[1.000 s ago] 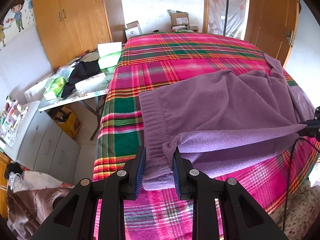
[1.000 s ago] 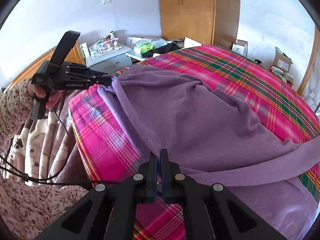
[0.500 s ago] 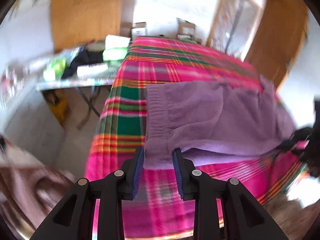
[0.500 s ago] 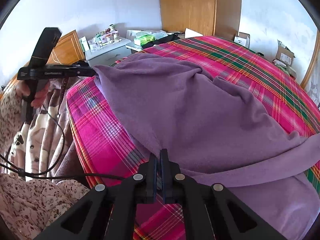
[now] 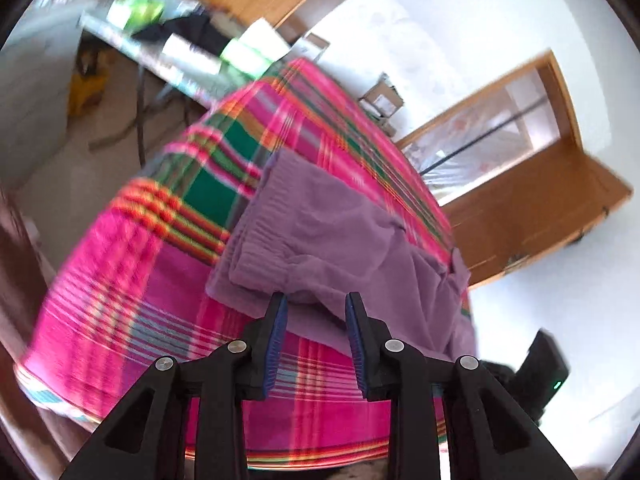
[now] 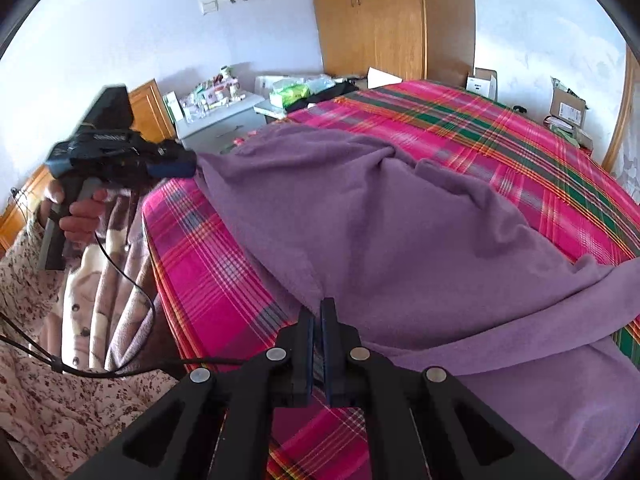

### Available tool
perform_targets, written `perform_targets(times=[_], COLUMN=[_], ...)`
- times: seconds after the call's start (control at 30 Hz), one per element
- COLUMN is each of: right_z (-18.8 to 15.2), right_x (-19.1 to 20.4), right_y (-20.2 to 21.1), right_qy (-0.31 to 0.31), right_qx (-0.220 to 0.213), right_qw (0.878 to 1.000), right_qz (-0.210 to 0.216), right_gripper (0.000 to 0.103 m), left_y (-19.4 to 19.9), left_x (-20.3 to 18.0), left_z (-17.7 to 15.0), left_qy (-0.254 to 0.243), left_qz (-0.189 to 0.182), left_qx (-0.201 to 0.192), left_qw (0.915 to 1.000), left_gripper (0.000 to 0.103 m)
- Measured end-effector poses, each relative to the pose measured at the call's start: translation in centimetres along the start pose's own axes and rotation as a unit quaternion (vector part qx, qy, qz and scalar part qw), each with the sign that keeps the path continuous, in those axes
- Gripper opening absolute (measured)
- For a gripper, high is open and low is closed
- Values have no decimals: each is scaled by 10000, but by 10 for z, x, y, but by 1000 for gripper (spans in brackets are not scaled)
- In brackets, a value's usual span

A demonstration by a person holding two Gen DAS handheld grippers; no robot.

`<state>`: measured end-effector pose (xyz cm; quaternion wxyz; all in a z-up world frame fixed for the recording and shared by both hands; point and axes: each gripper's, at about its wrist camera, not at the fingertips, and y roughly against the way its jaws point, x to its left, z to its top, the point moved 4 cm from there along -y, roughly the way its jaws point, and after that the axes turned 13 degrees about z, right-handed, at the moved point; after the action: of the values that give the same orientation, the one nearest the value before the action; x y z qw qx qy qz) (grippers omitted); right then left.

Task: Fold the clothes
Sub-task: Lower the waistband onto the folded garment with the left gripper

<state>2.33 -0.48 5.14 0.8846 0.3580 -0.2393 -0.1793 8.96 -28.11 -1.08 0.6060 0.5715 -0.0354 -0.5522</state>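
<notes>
A purple fleece garment [image 5: 328,232] lies spread over a bed with a pink plaid cover [image 5: 160,264]. In the left wrist view my left gripper [image 5: 316,312] has its jaws a little apart, with the garment's ribbed corner bunched between the pads. From the right wrist view, a hand [image 6: 80,220] holds that left gripper [image 6: 190,166] at the bed's near corner. The garment [image 6: 400,216] runs taut from it. My right gripper [image 6: 319,312] is shut on the garment's near edge, low over the plaid cover [image 6: 208,280].
A cluttered side table [image 5: 180,48] and a white cabinet [image 6: 216,124] stand beside the bed. A wooden wardrobe [image 6: 392,16] and cardboard boxes [image 6: 566,106] are at the back, a wooden door [image 5: 540,216] to the right. A black cable [image 6: 128,280] hangs by a floral sleeve [image 6: 60,400].
The left gripper has rolled sharply, so its view now tilts, and it has sunk towards the bed's corner with the garment corner. Its jaws stand slightly wider. The right gripper has stayed put.
</notes>
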Motion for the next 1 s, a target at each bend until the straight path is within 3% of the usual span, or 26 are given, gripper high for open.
perform_targets(times=[0.2,0.33,0.43,0.6,1.0], right_z=[-8,-10,-10,-6,21], right_x=[4,2,0,-2,-5], right_y=[-2,0,2,0,4], right_qy=[183,162,150,158,107], right_qx=[194,153,126,92,-541], right_qw=[9996,9997,9998,9998,9980], right_qz=[29,69,94,86,-305], right_gripper=[4,4,4,4,4], left_y=[-13,-19,-25,-21,10], left_x=[9,12,18,16,-5], left_z=[10,16,15,17,45], left_qy=[749,1136,1503,1609,1338], left_qz=[-181,63,13,241,125], left_qx=[246,216,373,266,-489], left_qw=[9967,9933,9879,9863,9897], left_gripper=[31,31,29,18,14])
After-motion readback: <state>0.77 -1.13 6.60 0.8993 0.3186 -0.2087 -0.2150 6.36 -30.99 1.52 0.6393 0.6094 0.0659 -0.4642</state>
